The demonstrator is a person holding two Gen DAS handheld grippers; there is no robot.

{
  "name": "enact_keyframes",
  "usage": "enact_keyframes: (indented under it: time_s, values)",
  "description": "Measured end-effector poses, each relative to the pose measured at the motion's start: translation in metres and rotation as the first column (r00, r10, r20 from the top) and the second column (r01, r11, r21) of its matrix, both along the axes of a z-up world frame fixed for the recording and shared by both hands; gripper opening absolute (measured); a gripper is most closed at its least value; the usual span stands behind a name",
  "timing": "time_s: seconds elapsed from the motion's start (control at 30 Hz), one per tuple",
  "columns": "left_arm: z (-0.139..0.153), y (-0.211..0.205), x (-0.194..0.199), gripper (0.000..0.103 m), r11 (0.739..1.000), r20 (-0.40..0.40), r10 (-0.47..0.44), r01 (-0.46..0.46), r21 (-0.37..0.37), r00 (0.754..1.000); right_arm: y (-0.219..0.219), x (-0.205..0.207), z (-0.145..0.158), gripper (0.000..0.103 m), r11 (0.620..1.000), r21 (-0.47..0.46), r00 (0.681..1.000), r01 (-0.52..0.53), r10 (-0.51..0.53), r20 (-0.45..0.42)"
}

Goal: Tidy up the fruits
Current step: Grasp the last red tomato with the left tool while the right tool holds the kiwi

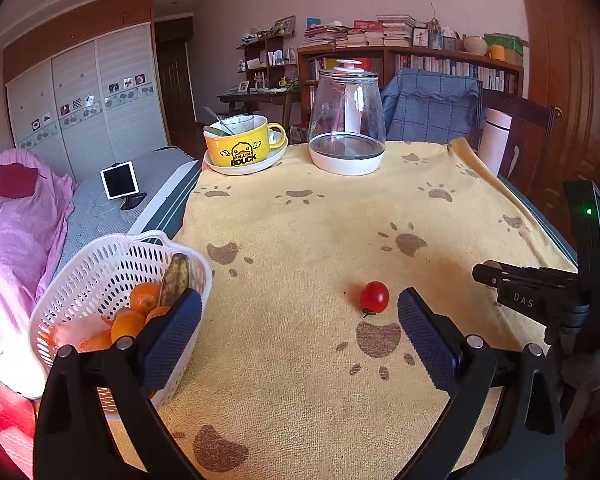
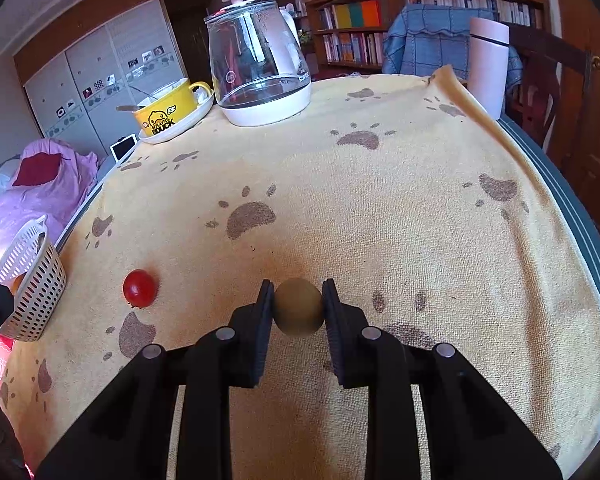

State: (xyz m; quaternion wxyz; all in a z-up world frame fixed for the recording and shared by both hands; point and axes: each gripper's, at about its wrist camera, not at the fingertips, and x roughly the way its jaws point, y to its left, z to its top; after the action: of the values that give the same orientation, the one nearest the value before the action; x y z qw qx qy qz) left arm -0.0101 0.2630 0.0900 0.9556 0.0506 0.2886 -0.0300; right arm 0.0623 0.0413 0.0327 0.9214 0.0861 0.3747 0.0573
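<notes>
A small red tomato [image 1: 374, 297] lies on the yellow paw-print cloth [image 1: 320, 220], just left of my left gripper's right pad. My left gripper [image 1: 300, 320] is open and holds nothing. Its left pad overlaps the white perforated basket [image 1: 100, 272], which holds several oranges [image 1: 144, 298] and a browned banana [image 1: 175, 278]. My right gripper [image 2: 298, 308] is shut on a round brown-green fruit [image 2: 299, 307], close above the cloth [image 2: 380, 208]. The tomato [image 2: 139, 288] sits to its left, the basket [image 2: 34, 280] further left. The right gripper [image 1: 540, 296] shows at the right edge of the left wrist view.
At the table's far side stand a yellow duck mug on a white plate [image 1: 242, 146], a glass kettle [image 1: 346, 120] and a pink tumbler [image 2: 488, 64]. A chair with a blue blanket [image 1: 432, 104] is behind. A bed with a tablet [image 1: 119, 179] lies left of the table.
</notes>
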Motion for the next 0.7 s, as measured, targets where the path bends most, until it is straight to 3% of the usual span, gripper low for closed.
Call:
enact_keyframes:
  time_s: [0.17, 0.37, 0.43, 0.6, 0.7]
  values:
    - [-0.010, -0.021, 0.013, 0.089, 0.998, -0.034, -0.055, 0.056, 0.018, 0.998, -0.006, 0.000, -0.005, 0.025, 1.000, 0.030, 1.000, 0.006, -0.006, -0.002]
    - [-0.030, -0.040, 0.035, 0.069, 0.992, -0.104, -0.121, 0.123, 0.016, 0.987, -0.006, -0.001, -0.007, 0.025, 0.999, 0.050, 1.000, -0.002, 0.001, 0.005]
    - [-0.038, -0.045, 0.044, 0.057, 0.989, -0.133, -0.147, 0.149, 0.009, 0.980, -0.005, -0.002, -0.007, 0.025, 0.999, 0.052, 1.000, -0.007, 0.007, 0.007]
    - [-0.059, -0.049, 0.066, 0.042, 0.989, -0.201, -0.147, 0.148, -0.010, 0.968, -0.007, -0.003, -0.007, 0.025, 0.997, 0.071, 1.000, -0.011, 0.011, 0.010]
    - [-0.065, -0.049, 0.073, 0.042, 0.989, -0.219, -0.146, 0.144, -0.025, 0.965, -0.008, -0.002, -0.007, 0.025, 0.996, 0.083, 1.000, -0.013, 0.013, 0.009]
